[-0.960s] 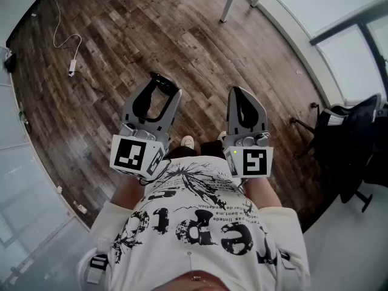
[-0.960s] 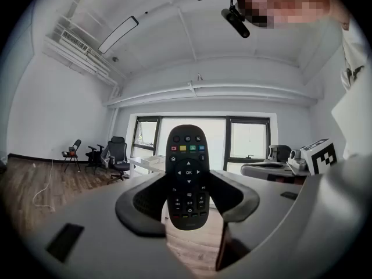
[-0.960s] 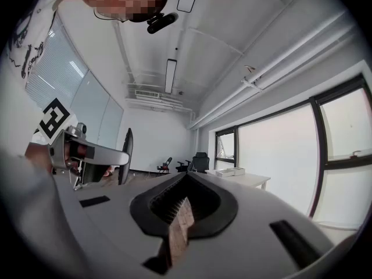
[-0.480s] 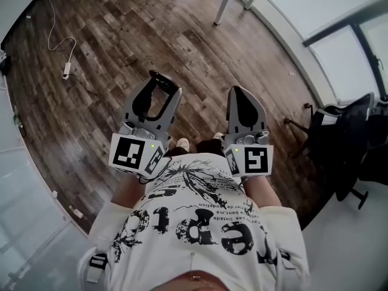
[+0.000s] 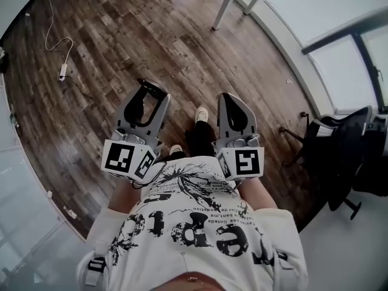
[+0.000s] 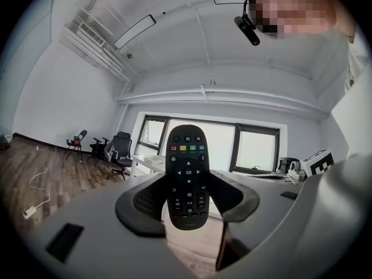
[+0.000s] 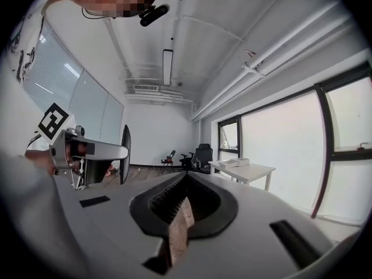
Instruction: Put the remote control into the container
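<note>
Black pads of the left gripper [image 6: 187, 202] press on both sides of the remote control [image 6: 187, 173], which stands upright between them with its buttons facing the camera and its top end rising above the jaw tips. The jaws are spread only as far as the remote's width. In the head view the same left gripper [image 5: 144, 100] is held level in front of the person's waist, with the dark remote filling the gap between its jaws.

The right gripper [image 7: 183, 197] is clenched on nothing: its ribbed pads meet at the tips, and only a thin sliver of floor shows between them. From the head view this right gripper [image 5: 231, 107] sits just beside the left one, at about the same height.

Below both grippers lies a dark wood floor [image 5: 121, 35], with a white cable [image 5: 59, 40] trailing near its far left edge. A white table [image 7: 243, 168] stands by the windows, and an office chair [image 7: 203, 154] stands beyond it
</note>
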Action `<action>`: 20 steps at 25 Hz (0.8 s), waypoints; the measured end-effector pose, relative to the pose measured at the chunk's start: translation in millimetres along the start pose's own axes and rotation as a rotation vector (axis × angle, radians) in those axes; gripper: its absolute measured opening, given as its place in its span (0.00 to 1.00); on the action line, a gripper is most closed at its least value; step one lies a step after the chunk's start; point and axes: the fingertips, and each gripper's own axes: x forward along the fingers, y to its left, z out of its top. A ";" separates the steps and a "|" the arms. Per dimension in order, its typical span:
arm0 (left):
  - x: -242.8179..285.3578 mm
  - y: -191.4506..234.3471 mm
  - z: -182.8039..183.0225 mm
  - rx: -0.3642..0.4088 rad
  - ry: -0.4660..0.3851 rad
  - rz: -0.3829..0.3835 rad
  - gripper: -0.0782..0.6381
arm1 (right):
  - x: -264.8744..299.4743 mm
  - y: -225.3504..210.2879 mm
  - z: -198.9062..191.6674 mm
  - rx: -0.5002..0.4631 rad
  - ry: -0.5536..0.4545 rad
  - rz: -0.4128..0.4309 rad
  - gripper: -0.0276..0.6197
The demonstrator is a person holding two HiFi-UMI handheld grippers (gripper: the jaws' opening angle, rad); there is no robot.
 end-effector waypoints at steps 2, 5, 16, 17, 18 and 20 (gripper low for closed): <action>18.9 4.3 1.5 0.008 0.005 0.027 0.44 | 18.8 -16.0 -0.5 0.016 -0.007 0.021 0.05; 52.1 9.4 8.5 0.032 0.013 0.067 0.44 | 50.5 -43.9 3.1 0.041 -0.021 0.052 0.05; 192.6 -8.2 51.7 0.097 0.025 0.140 0.44 | 148.7 -181.4 18.3 0.173 -0.066 0.133 0.05; 202.0 -9.2 54.7 0.073 0.017 0.135 0.44 | 154.5 -191.3 17.8 0.174 -0.065 0.133 0.05; 210.8 -9.3 56.9 0.046 0.011 0.130 0.44 | 160.4 -200.4 15.6 0.176 -0.059 0.130 0.05; 226.4 -7.1 57.6 0.013 0.012 0.128 0.44 | 169.7 -216.3 5.8 0.184 -0.030 0.120 0.05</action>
